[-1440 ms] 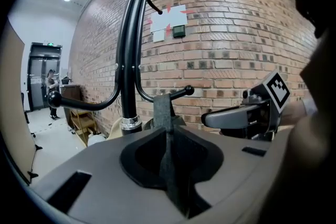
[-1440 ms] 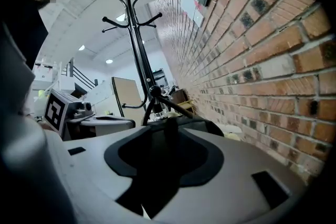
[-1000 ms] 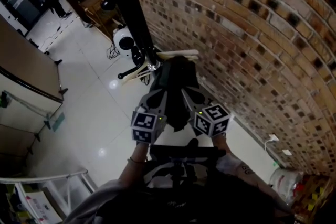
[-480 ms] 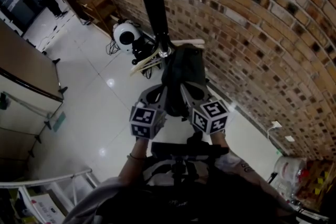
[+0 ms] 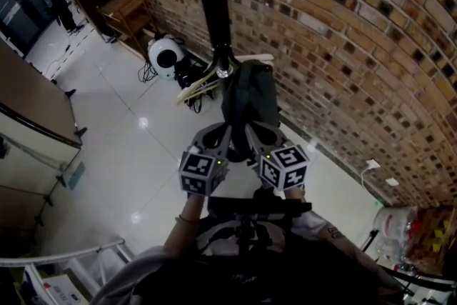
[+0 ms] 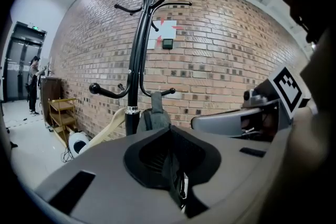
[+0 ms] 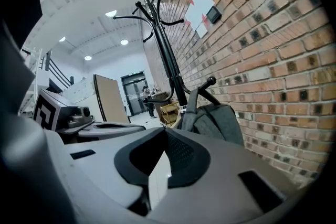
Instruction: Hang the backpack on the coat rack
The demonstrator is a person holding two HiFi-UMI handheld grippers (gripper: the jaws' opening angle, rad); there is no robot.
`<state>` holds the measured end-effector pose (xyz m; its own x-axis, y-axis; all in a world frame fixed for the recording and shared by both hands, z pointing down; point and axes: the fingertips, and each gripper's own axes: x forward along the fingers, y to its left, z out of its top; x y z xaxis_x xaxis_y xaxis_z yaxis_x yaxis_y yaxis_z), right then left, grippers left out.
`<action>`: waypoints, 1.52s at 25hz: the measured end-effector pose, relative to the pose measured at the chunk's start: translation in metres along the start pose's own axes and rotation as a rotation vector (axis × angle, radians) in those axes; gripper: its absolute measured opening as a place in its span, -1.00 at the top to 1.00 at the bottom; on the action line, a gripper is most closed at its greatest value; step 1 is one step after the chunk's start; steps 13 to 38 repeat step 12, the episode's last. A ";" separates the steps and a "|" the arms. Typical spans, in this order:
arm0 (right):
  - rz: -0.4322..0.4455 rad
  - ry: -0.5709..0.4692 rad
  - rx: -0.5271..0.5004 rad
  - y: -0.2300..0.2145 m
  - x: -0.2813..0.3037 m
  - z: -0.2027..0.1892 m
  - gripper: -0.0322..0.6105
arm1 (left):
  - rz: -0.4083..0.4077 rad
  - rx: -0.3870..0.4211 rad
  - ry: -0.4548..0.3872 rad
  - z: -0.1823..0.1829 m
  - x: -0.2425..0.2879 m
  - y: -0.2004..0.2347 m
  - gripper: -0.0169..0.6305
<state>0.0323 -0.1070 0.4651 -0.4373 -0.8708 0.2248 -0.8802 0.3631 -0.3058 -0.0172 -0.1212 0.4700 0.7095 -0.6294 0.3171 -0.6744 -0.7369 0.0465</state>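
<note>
From the head view I see the grey backpack [image 5: 248, 100] hanging against the black coat rack [image 5: 213, 11], right beside its pole and close to the brick wall [image 5: 343, 46]. In the left gripper view the backpack [image 6: 153, 118] hangs by its top loop from one of the low knobbed hooks on the coat rack [image 6: 137, 50], and the right gripper view shows the same backpack [image 7: 215, 120] under that hook, with the coat rack [image 7: 168, 60] rising past it. Both tools sit side by side just below the bag. The left gripper [image 5: 227, 131] has its jaws pressed together (a thin dark seam is all I can make out at the left gripper [image 6: 169, 131]), and I see nothing of the bag held there. The right gripper [image 5: 251, 128] is likewise closed, with the right gripper [image 7: 165, 136] showing its pads meeting in one line and the backpack well beyond them. On the glossy white floor [image 5: 121, 146] near the rack's foot lie a round white device [image 5: 166, 53] and a pale wooden piece [image 5: 207, 78] leaning by the pole. A small wooden shelf [image 5: 125, 11] stands further along the wall.
</note>
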 end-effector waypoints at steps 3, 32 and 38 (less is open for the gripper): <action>-0.012 0.000 -0.004 0.001 -0.007 -0.003 0.89 | -0.009 -0.009 -0.006 -0.005 -0.002 -0.005 0.93; -0.043 0.032 -0.030 0.005 -0.021 -0.017 0.89 | -0.024 -0.046 -0.018 -0.012 -0.011 -0.011 0.93; -0.043 0.032 -0.030 0.005 -0.021 -0.017 0.89 | -0.024 -0.046 -0.018 -0.012 -0.011 -0.011 0.93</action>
